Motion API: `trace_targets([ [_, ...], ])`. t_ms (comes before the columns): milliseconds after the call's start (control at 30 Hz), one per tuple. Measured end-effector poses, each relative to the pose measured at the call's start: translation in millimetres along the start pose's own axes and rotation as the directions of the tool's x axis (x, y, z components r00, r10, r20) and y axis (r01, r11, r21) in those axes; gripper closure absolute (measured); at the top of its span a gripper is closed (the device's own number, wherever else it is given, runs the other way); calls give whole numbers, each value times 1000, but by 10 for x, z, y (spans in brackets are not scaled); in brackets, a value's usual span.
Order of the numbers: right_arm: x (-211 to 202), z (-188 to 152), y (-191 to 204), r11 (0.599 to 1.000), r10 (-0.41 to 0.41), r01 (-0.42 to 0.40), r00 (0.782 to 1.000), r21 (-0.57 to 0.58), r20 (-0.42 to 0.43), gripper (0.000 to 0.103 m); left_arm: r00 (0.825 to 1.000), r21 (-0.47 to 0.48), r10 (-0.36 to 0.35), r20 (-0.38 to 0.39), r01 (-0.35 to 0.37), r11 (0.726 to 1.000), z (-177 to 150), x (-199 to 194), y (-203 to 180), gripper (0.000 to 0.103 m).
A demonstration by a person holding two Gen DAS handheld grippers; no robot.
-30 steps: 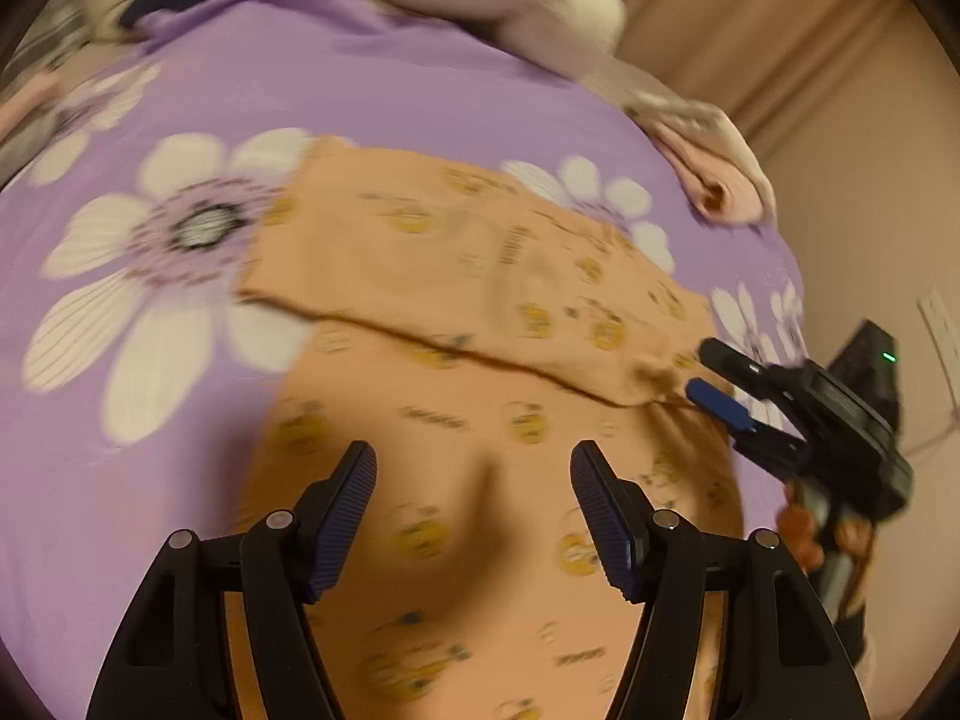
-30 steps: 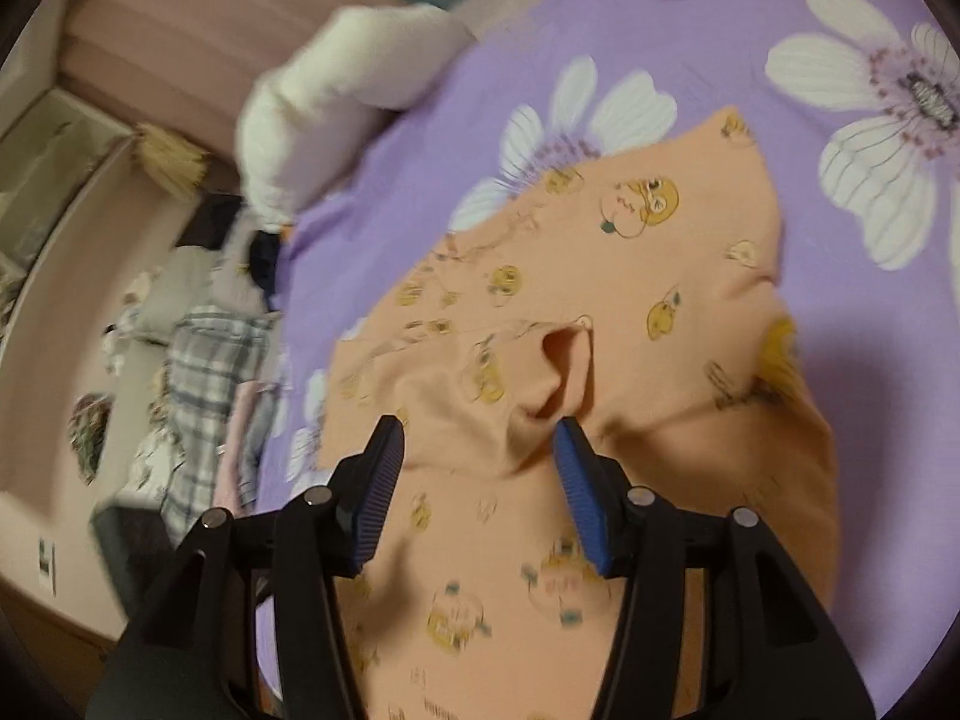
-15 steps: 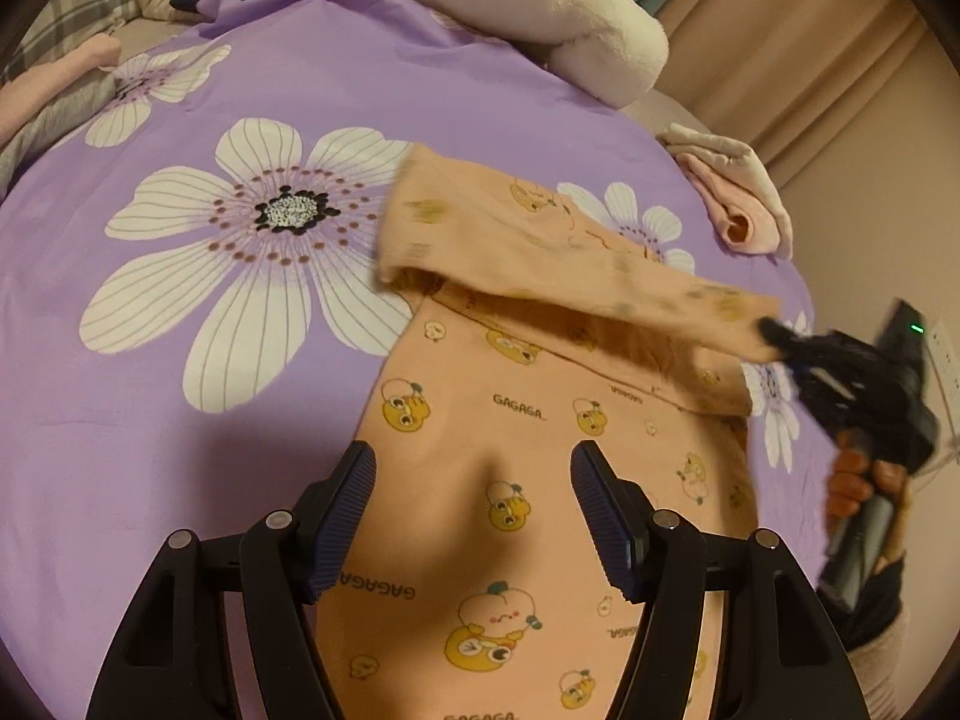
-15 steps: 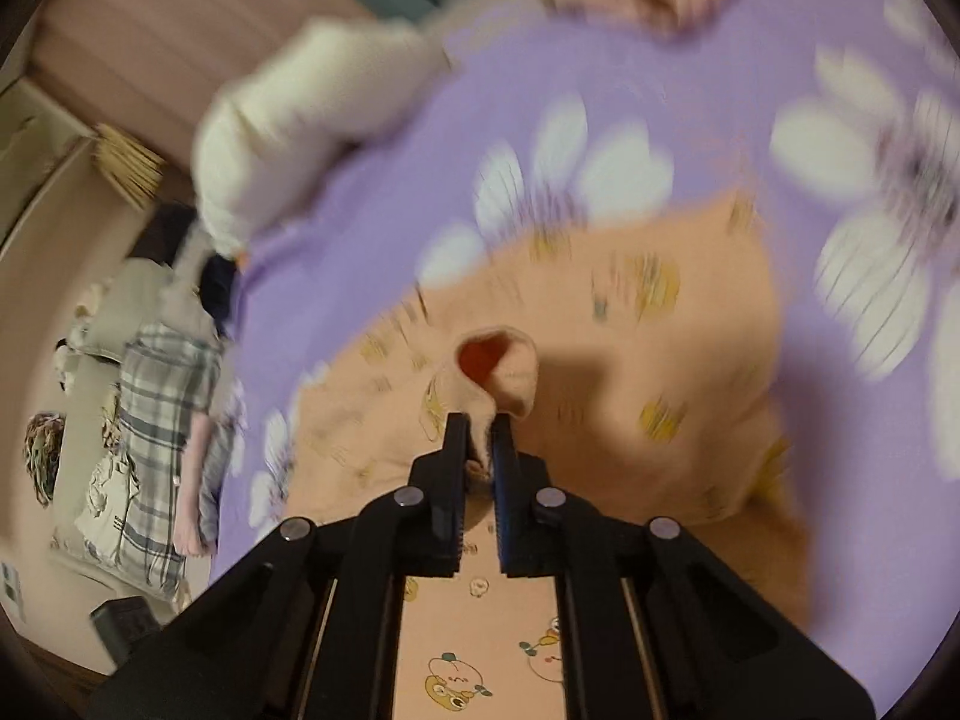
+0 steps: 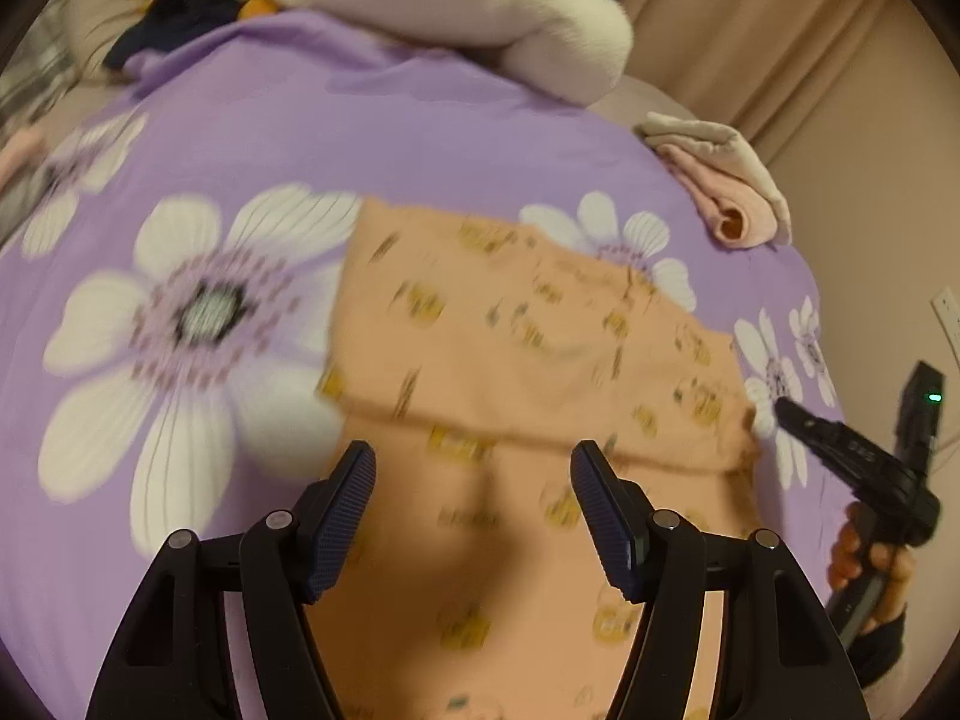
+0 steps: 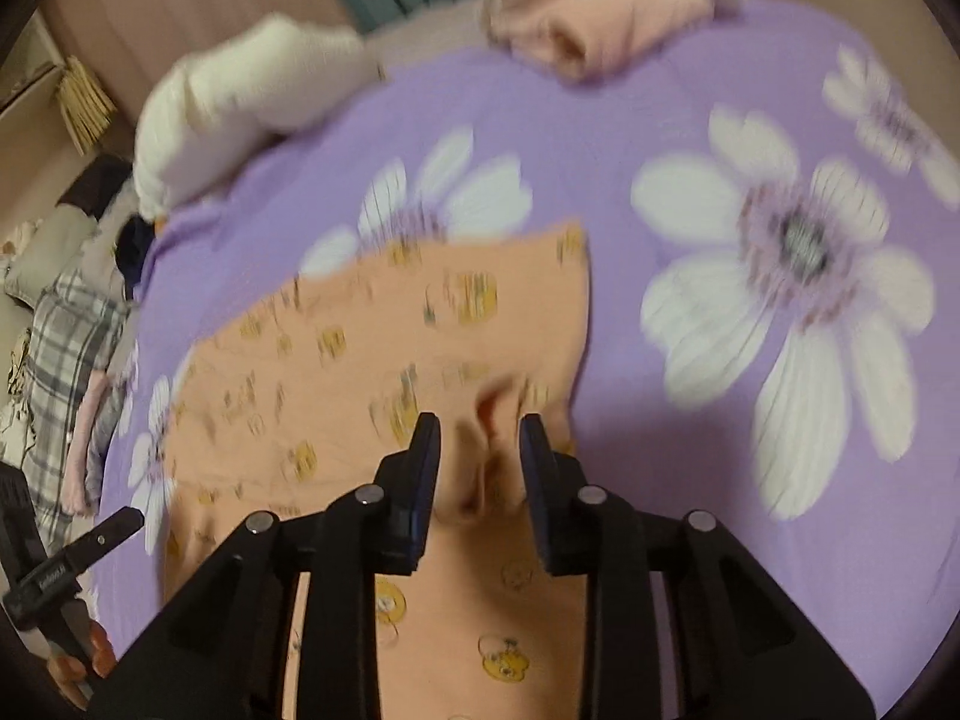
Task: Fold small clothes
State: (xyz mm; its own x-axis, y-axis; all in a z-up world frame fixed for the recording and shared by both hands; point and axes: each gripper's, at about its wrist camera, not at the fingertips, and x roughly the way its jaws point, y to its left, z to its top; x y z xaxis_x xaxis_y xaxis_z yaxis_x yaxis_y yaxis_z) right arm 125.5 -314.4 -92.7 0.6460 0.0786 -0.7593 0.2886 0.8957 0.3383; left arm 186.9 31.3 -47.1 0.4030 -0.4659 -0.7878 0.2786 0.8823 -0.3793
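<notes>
Lying across a purple bedsheet (image 5: pixel 372 138) printed with large white daisies, an orange child's garment (image 5: pixel 516 324) patterned with small yellow cartoon figures sits with its upper part folded over the lower part, the fold edge running just ahead of the left gripper (image 5: pixel 473 510). That gripper hovers over the near part of the cloth with its blue-padded fingers spread wide and nothing between them. In the right wrist view, the right gripper (image 6: pixel 480 462) has its fingers parted on either side of a raised pucker of the orange fabric at the garment's edge; the pads do not appear to press the cloth, though motion blur makes contact hard to judge. From the left wrist view, the right gripper (image 5: pixel 840 450) appears at the garment's right edge, held in the person's right hand (image 5: pixel 870 570), its tips seeming close together from that angle. A cream plush pillow (image 5: pixel 456 6) lies at the far end of the bed, and a rolled pink-and-beige cloth (image 5: pixel 726 192) rests near the far right corner. A plaid garment (image 6: pixel 66 330) lies off the bed's left side in the right wrist view.
</notes>
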Motion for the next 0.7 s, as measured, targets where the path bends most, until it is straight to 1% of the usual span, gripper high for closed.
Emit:
trace_targets([
  [33, -44, 45, 36, 1000, 13, -12, 1000, -8, 22, 75, 1000, 20, -3, 3, 3, 1000, 88, 59, -53, 37],
  [100, -39, 152, 159, 997, 68, -67, 997, -33, 30, 75, 1000, 39, -3, 0, 3, 999, 182, 174, -112, 37],
  [133, -6, 196, 213, 995, 94, -93, 995, -49, 18, 75, 1000, 42, 0, -7, 0, 999, 240, 258, -136, 37],
  [167, 47, 221, 258, 992, 110, -110, 994, -62, 3, 78, 1000, 48, 0, -17, 1, 999, 277, 328, -153, 37],
  [233, 230, 227, 353, 987, 130, -132, 991, -92, -36, 82, 999, 52, -2, -36, 4, 999, 345, 483, -176, 37],
  [267, 316, 207, 415, 987, 125, -130, 991, -100, -56, 84, 999, 61, 8, -44, -5, 998, 367, 545, -191, 37],
  [367, 533, 63, 457, 986, 85, -101, 989, -132, -122, 84, 996, 65, 55, -70, -51, 997, 422, 738, -136, 37],
  [433, 567, -51, 400, 985, 24, -47, 990, -166, -138, 84, 989, 38, 117, -85, -114, 993, 447, 853, 1, 37],
  [500, 578, -154, 317, 982, -34, 3, 987, -187, -159, 87, 983, 11, 163, -84, -163, 987, 464, 911, 160, 37],
  [533, 560, -221, 269, 980, -40, 5, 985, -199, -170, 88, 982, 2, 168, -83, -169, 986, 481, 921, 223, 37],
  [633, 425, -362, 192, 970, -47, 9, 987, -244, -154, 90, 985, -23, 155, -78, -157, 987, 492, 867, 288, 37],
  [700, 356, -390, 139, 975, -36, -2, 985, -223, -166, 89, 984, -20, 157, -79, -159, 987, 474, 804, 272, 37],
])
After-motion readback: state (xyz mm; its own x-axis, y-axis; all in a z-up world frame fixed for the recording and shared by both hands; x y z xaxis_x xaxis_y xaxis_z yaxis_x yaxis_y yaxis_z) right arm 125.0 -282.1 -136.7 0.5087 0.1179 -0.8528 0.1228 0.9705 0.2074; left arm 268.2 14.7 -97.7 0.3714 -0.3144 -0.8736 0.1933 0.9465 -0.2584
